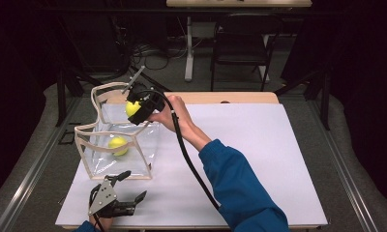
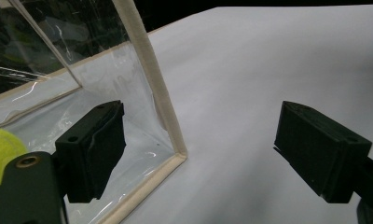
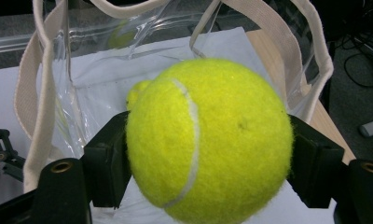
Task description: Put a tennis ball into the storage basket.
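Lab: dark curtains (image 1: 17, 72), floor cables (image 1: 153, 58)

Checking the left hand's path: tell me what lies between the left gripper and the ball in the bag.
In the high view, the bag's clear front wall and cream trim stand between the open left gripper and the ball inside.

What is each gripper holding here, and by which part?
Right gripper clamps a tennis ball across its middle, above the clear bag. Left gripper is open, holding nothing.
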Motion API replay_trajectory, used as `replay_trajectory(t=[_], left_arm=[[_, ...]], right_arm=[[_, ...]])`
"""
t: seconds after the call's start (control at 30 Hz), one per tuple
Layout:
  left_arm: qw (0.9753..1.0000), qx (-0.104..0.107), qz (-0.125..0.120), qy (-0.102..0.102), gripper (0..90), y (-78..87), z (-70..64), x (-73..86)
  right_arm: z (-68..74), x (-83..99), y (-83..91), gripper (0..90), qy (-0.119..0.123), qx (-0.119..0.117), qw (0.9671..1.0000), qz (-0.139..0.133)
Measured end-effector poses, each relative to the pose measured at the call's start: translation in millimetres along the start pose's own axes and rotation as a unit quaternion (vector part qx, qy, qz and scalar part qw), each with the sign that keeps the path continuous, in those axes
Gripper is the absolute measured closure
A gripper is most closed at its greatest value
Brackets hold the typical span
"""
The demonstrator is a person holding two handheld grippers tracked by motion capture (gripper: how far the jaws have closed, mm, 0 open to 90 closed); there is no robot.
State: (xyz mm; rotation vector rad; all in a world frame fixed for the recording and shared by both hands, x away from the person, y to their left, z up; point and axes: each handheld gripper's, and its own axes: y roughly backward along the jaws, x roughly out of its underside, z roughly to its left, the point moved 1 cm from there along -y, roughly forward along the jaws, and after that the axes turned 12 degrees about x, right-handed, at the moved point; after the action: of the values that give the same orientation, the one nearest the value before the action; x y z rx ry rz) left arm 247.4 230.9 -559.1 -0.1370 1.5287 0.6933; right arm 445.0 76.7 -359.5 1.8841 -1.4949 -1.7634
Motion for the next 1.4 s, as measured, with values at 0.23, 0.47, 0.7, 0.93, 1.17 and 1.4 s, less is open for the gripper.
replay_trajectory(t=[0.23, 0.47, 0.7, 0.93, 1.17, 1.4], left_arm=[[1.0, 0.001, 0.0, -0.001, 16.0, -0.5, -0.1, 0.0], [1.0, 0.0, 0.001, 0.0, 16.1, -0.5, -0.1, -0.1], [1.0, 0.001, 0.002, 0.0, 16.1, -1.1, -0.2, -0.1], [1.0, 0.001, 0.001, -0.001, 16.1, -1.0, -0.2, 0.0], [1.0, 0.002, 0.001, -0.001, 16.0, -0.5, -0.2, -0.2], [1.0, 0.002, 0.0, -0.001, 16.0, -0.5, -0.2, -0.2]], right_arm=[[0.9, 0.5, -3.0, 25.7, 0.002, -0.007, 0.9999, 0.011], [0.2, -0.7, -4.5, 25.7, 0.005, -0.01, 0.9997, 0.021], [-1.2, -1.2, -4.1, 25.7, 0.007, -0.01, 0.9995, 0.029], [-1.8, -0.3, -6.7, 25.6, 0.006, -0.01, 0.9992, 0.038], [1.6, -0.7, -11.3, 25.5, 0.02, 0.001, 0.9986, 0.05], [3.6, 0.4, -12.1, 24.6, 0.033, 0.012, 0.9974, 0.063]])
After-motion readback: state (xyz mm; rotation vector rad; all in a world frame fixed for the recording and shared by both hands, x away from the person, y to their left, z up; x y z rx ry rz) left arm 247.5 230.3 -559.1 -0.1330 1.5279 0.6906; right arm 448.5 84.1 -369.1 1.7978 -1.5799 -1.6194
